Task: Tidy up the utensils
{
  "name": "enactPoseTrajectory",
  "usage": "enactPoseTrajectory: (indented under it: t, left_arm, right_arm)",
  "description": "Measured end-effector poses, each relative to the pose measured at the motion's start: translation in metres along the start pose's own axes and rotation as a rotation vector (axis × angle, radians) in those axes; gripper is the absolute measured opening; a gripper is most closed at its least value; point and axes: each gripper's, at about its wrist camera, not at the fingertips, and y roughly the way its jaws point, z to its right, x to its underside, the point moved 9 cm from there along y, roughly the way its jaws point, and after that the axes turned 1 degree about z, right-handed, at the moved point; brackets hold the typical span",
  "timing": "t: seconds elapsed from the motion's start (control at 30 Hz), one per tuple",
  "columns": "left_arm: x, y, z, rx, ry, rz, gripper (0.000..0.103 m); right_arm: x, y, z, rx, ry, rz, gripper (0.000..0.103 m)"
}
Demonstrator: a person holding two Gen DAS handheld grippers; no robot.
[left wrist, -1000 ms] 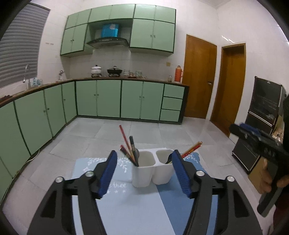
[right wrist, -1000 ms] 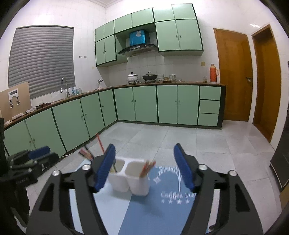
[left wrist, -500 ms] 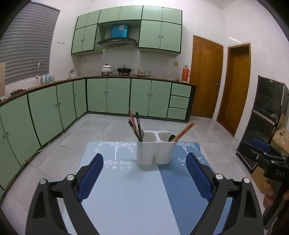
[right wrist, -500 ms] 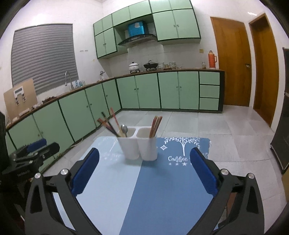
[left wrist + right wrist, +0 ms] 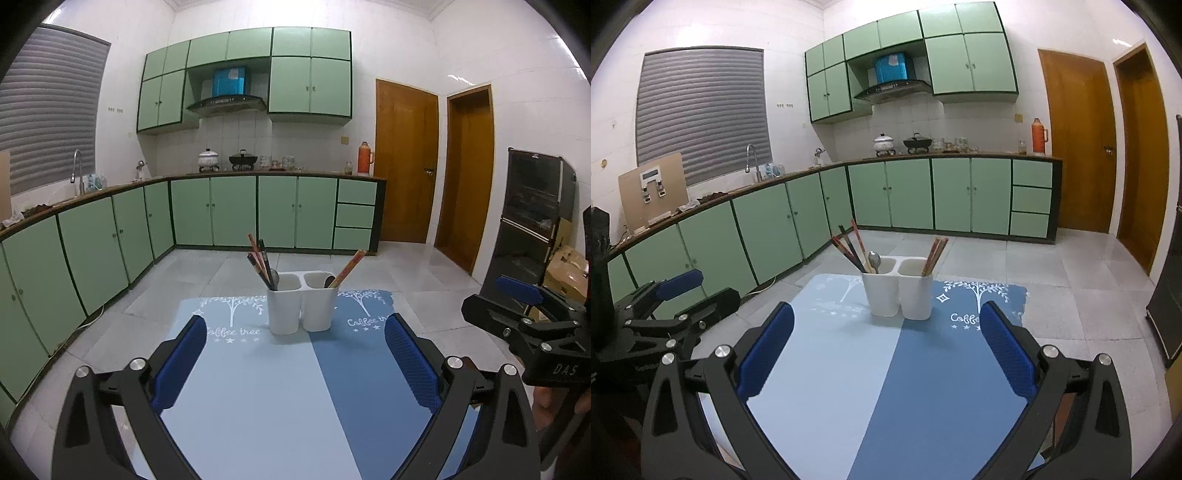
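Holder (image 5: 303, 308) walls hide every utensil's lower end.

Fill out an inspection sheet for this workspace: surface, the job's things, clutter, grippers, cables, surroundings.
Surface: two-tone blue mat printed with trees.
Job's things: white two-compartment holder upright on the mat; dark chopsticks and a spoon in its left cup, reddish chopsticks in its right cup.
Clutter: nothing seen on the mat.
Grippers: left gripper jaws opening, nothing between them; right gripper open, empty; both short of the holder.
Cables: a white cord on the floor by the cabinets.
Surroundings: green cabinets, pots on the counter, two wooden doors, tiled floor.
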Motion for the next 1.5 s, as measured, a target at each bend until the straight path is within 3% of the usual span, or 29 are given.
enactPoseTrajectory:
  t: [0.57,1.5]
  left_arm:
    - [0.004,-0.030,0.000,-0.020,0.002,0.024,0.095]
    - [0.006,-0.032,-0.008,-0.034,-0.006,0.034,0.095]
  right_arm:
    - [0.010,-0.025,-0.013,-0.004,-0.024,0.014,0.097]
    - [0.009,-0.024,-0.019,-0.011,-0.032,0.016,0.097]
